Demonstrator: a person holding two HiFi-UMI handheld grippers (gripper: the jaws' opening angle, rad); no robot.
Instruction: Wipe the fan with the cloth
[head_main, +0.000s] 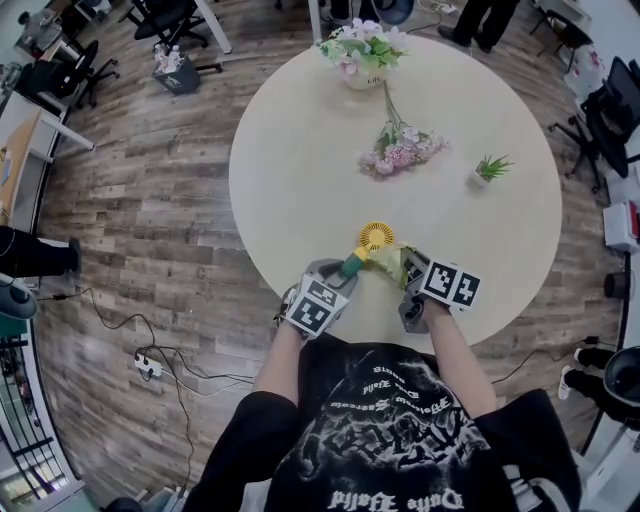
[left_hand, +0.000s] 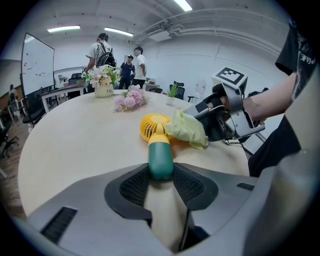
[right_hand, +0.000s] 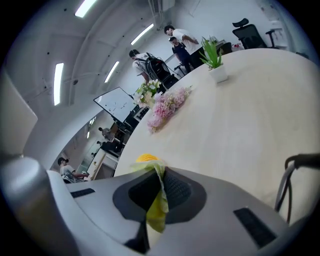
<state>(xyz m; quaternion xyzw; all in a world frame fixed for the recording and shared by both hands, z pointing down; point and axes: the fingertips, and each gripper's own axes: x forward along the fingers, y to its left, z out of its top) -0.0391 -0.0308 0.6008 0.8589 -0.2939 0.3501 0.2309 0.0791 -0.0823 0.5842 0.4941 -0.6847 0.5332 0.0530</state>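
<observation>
A small hand-held fan (head_main: 376, 236) with a yellow head and a green handle (left_hand: 160, 159) is at the near edge of the round table (head_main: 300, 150). My left gripper (left_hand: 161, 175) is shut on the green handle, with the head pointing away from me. My right gripper (right_hand: 157, 192) is shut on a yellow-green cloth (right_hand: 158, 200). In the left gripper view the cloth (left_hand: 187, 129) lies against the right side of the fan head, held there by the right gripper (left_hand: 210, 117). In the right gripper view only the top of the yellow head (right_hand: 146, 158) shows past the cloth.
A vase of flowers (head_main: 362, 52) stands at the table's far edge. Loose pink flowers (head_main: 400, 150) lie mid-table, and a small potted plant (head_main: 488, 170) stands to the right. Cables and a power strip (head_main: 148, 365) lie on the floor at left. People (left_hand: 102, 50) stand beyond the table.
</observation>
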